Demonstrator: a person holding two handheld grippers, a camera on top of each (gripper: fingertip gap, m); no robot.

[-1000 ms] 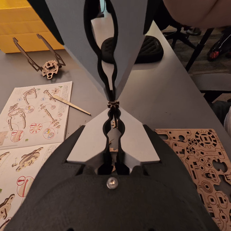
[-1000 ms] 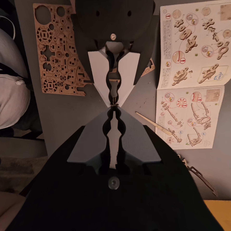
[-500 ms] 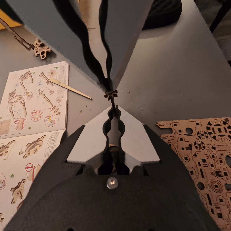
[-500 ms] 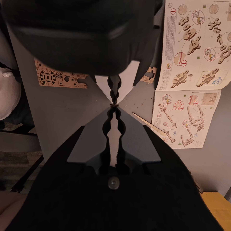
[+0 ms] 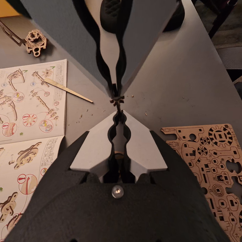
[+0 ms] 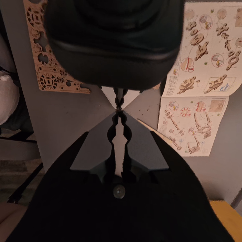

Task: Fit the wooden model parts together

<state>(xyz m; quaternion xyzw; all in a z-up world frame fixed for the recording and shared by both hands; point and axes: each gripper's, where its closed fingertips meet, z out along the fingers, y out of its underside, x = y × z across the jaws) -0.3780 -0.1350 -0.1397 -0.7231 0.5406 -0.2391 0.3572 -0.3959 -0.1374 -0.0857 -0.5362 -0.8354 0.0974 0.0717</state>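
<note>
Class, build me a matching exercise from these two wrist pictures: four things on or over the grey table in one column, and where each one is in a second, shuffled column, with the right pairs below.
Things
1. small wooden gear
2. thin wooden stick
3. laser-cut wooden sheet
4. half-built wooden model

Places
A. flat on the table, right of the left gripper
B. standing on the table, far left, beyond the booklet
C. in the air between the tips of the two grippers
D. lying partly across the instruction booklet

Pairs: 1-C, 2-D, 3-A, 4-B
</note>
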